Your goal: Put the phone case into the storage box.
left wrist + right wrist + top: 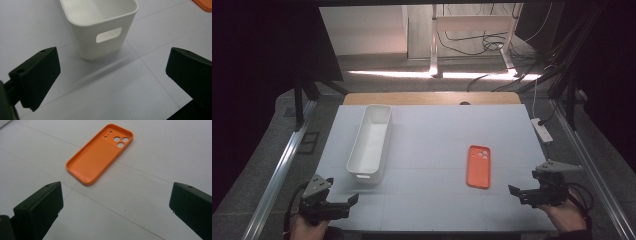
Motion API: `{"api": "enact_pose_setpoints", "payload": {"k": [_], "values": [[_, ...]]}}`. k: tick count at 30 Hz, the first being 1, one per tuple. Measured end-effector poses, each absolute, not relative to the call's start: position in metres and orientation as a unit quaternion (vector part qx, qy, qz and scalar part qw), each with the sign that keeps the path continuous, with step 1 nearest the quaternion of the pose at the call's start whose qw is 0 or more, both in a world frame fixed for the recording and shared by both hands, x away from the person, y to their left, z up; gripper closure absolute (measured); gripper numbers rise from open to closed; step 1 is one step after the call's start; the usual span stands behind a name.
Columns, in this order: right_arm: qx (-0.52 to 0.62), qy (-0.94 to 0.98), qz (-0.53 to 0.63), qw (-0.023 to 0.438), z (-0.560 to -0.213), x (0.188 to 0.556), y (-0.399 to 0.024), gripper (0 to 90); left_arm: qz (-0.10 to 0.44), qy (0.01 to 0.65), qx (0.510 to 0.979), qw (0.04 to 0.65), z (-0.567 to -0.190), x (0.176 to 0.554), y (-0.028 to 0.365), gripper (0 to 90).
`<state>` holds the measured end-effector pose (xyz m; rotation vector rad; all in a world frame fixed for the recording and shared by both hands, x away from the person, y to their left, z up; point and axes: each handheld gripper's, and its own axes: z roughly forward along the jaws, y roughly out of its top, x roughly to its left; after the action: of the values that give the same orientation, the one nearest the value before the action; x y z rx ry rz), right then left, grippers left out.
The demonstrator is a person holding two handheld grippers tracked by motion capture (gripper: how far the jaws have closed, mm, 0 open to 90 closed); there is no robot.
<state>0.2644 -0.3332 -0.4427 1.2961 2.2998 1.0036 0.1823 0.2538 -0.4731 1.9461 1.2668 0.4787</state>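
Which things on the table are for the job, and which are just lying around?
For the job:
orange rubbery phone case, lying flat
long white plastic bin, empty
left tool, open
right tool, open

Just lying about:
white power strip
cables on the floor

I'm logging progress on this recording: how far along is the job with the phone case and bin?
Nothing looks done yet. The orange plastic phone case lies flat on the table, apart from the long white plastic bin, which is empty. The right hand-held gripper faces the case, open; the left hand-held gripper faces the bin, open. Grasping and moving remain.
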Motion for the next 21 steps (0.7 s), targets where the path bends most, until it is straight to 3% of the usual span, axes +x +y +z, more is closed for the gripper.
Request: {"api": "enact_pose_setpoints", "payload": {"k": [21], "values": [[0.45, 0.81, 0.349, 0.138, -0.446, 0.284, -0.315, 0.0, 0.187, 0.492, 0.761, 0.38, -0.473, 0.182, 0.254, 1.1]]}}
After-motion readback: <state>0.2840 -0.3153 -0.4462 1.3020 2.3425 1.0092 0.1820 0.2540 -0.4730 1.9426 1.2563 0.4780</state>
